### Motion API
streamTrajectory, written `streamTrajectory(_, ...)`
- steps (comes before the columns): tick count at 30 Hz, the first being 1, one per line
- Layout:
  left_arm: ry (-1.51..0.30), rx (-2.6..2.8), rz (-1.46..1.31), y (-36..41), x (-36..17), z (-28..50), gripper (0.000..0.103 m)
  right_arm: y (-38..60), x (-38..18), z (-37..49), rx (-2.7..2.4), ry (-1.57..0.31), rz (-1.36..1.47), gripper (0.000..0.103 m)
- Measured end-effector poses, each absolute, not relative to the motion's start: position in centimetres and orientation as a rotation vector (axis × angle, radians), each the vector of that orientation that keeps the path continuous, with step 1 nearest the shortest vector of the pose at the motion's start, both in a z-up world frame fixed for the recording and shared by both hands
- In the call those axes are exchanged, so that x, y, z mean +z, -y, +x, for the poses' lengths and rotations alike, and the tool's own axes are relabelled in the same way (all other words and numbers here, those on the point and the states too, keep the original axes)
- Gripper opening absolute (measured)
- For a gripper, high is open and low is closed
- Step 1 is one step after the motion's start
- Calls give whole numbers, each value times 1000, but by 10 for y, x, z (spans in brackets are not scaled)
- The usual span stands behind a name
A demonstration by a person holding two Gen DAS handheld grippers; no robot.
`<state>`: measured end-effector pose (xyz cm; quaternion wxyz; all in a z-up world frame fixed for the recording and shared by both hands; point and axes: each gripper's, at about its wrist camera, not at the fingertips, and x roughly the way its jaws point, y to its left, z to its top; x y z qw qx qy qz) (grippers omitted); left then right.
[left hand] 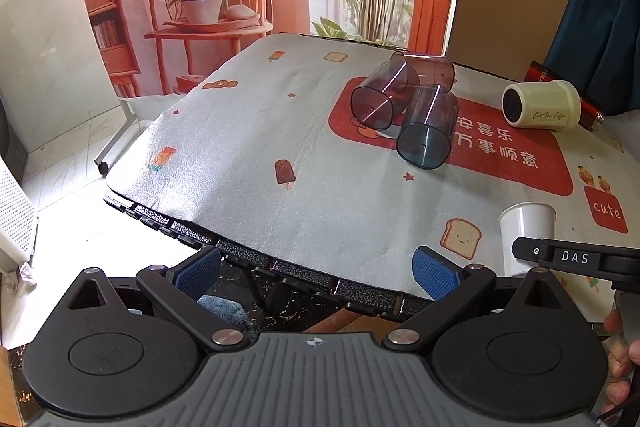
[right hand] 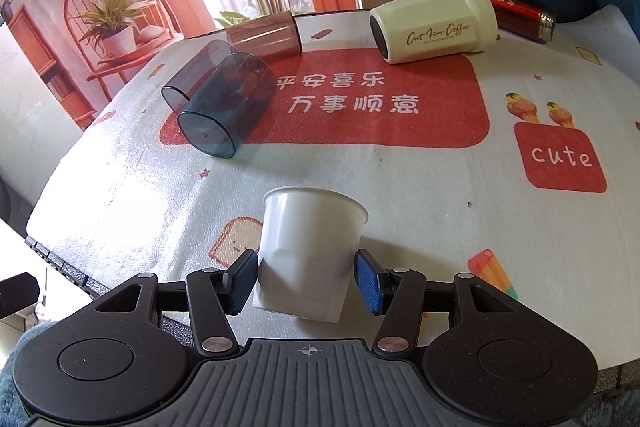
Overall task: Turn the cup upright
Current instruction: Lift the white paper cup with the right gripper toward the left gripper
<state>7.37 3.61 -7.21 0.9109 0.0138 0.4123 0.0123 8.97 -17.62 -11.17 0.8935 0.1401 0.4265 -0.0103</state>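
a white paper cup (right hand: 310, 251) stands upright, open mouth up, on a pale printed tablecloth (right hand: 400, 227) near the table's front edge. the right gripper (right hand: 307, 281) has its two blue-padded fingers (right hand: 370, 285) on either side of the cup's lower wall. the left pad presses into the cup, whose wall is dented there, and the right pad sits at or just beside the wall, so the claw looks clenched around the cup. in the left wrist view the same cup (left hand: 526, 235) shows at the right edge, partly behind the right gripper's black arm.

the left gripper (left hand: 318, 273) hangs at the table's near edge, its blue pads (left hand: 436, 273) spread wide with nothing between them, released.

further back on the cloth, on and beside a red panel with white chinese characters (right hand: 352, 95), three clear tinted plastic tumblers lie on their sides close together: a blue-tinted tumbler (right hand: 226, 105) nearest, a grey-purple tumbler (right hand: 188, 83) just behind it, and a brownish tumbler (right hand: 264, 37) beyond. to the right a cream travel mug with script lettering (right hand: 434, 27) lies on its side, and a dark red metal flask (right hand: 516, 7) lies just behind it. a small red square reading "cute" (right hand: 560, 157) is printed at the right. a printed backdrop of a chair and potted plants (right hand: 120, 23) hangs behind the table.
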Motion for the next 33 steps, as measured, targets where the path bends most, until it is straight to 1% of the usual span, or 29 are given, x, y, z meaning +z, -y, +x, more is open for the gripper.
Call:
streamTrajectory(4,-852,21,34,-34,-71,72,103,178,-109,87,-22,-868,292,51)
streamTrajectory(10,-855,20,44,-28,-70,69,103,185,-97,78,-25,-816,297,63)
streamTrajectory(14,-858,21,57,-24,-69,66,103,192,-89,68,-65,-783,291,77)
streamTrajectory(17,-867,21,61,-21,-69,65,103,202,-82,58,-117,-750,272,93)
streamTrajectory(20,-873,22,67,-19,-69,63,103,212,-75,48,-169,-722,237,101)
streamTrajectory(24,-862,-6,82,-11,-65,61,103,220,-74,36,-249,-711,145,103)
streamTrajectory(33,-885,-74,91,22,-65,79,102,237,-91,31,-292,-735,146,103)
